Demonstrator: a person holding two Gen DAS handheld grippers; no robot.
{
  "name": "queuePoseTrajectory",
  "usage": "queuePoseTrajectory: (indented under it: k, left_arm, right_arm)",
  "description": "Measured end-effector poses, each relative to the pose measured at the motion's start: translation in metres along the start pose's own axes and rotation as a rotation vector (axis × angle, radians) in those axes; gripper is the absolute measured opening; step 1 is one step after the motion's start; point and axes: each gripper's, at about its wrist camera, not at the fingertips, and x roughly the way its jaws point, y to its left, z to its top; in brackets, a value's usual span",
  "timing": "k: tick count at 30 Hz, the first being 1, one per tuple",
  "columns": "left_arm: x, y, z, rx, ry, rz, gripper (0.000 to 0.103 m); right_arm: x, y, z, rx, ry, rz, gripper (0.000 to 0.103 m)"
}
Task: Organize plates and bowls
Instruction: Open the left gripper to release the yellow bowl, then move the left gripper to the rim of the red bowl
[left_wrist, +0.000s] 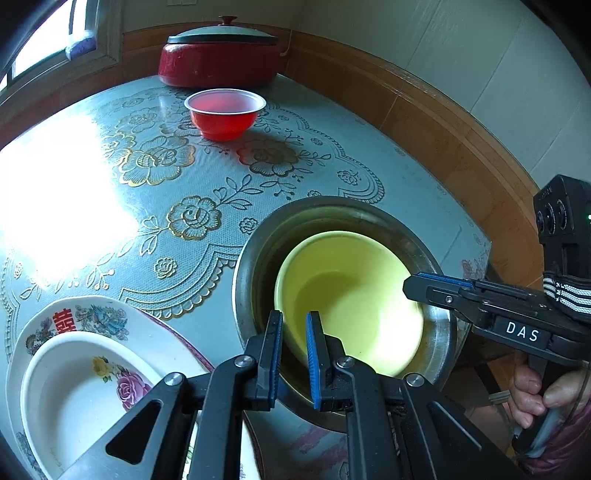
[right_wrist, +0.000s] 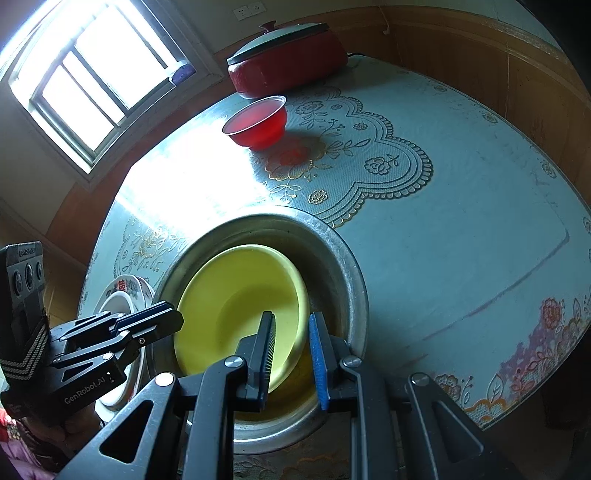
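- Left gripper (left_wrist: 293, 354): jaws nearly closed, astride the near rim of the basin (left_wrist: 258, 236); looks like a pinch that steadies it.
- Right gripper (right_wrist: 291, 354): narrow gap, with the rim of the yellow bowl (right_wrist: 240, 295) between the pads. The pads don't look pressed on it, so it reads as a loose straddle, not a hold.
- Yellow bowl sits inside the basin, tilted, leaning on the wall on the right gripper's side.
- Key relation: the red bowl (left_wrist: 224, 114) stands alone, well apart, straight past the basin towards the table's far side. The right gripper is free and looks the better one to reach it; the left is tied up on the rim.
- Judgement: nesting step about done; red bowl probably next.
- Dish (left_wrist: 74, 387) is stacked on the patterned plate (left_wrist: 110, 317), just beside the basin on the left gripper's side.
- Table (left_wrist: 406, 206): round, glossy floral cover, strong glare from the window (right_wrist: 85, 74); likely slippery.
- Red pot (left_wrist: 218, 62) with lid at the far edge, wood-panelled wall behind.
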Motion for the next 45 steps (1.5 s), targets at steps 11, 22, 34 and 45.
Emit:
queuePoseTrajectory:
  k: [11,22,34,45]
  left_arm:
    - [-0.004,0.0,-0.001,-0.016,-0.009,-0.011,0.012]
    - [-0.013,-0.001,0.004,-0.034,-0.042,-0.002,0.013]
    - [-0.018,0.017,0.03,-0.11,-0.092,0.047,0.03]
    - [-0.012,0.048,0.059,-0.214,-0.103,0.078,0.03]
  right_arm:
    - [-0.015,-0.001,0.002,-0.01,-0.052,-0.008,0.019]
    - [-0.02,-0.012,0.003,0.02,-0.06,0.014,0.019]
    - [-0.024,-0.024,0.036,0.086,-0.107,0.122,0.028]
    - [0.0,-0.024,0.084,0.157,-0.091,0.302,0.029]
